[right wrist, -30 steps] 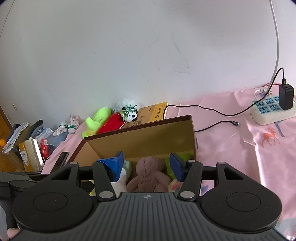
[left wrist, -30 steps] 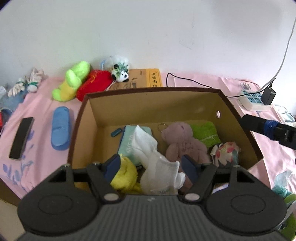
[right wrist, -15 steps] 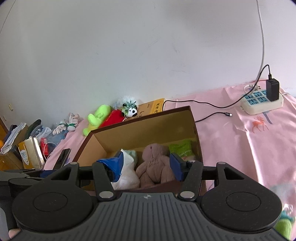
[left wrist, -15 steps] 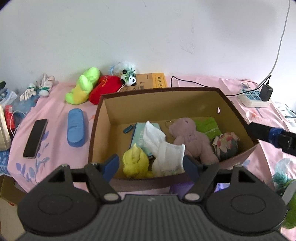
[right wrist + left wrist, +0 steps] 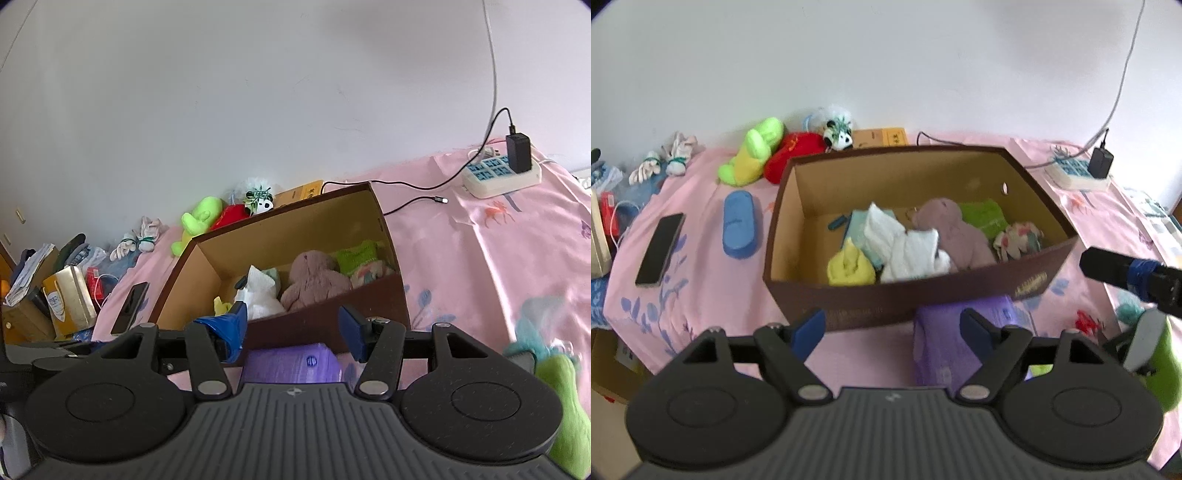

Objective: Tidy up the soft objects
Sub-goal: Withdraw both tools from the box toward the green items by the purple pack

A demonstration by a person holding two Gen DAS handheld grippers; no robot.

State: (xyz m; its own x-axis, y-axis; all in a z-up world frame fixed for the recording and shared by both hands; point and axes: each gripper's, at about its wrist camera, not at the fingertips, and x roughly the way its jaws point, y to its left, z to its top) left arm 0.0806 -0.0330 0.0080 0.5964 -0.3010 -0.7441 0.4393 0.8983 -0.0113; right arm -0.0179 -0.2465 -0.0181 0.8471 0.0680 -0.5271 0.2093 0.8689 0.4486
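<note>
Pulled back from the box (image 5: 916,295), left gripper (image 5: 892,330) spread wide and empty, white cloth (image 5: 908,251) left inside among the toys. Right gripper (image 5: 293,328) likewise parted, holding nothing. Purple pack (image 5: 945,343) near the box probably next.

A lived-in home bedroom — a pink printed bedsheet (image 5: 701,295) pushed against a plain white wall (image 5: 886,66), plush toys (image 5: 757,151) along it, a phone (image 5: 659,249) and a power strip (image 5: 500,179) (charger plugged in) lying about.
</note>
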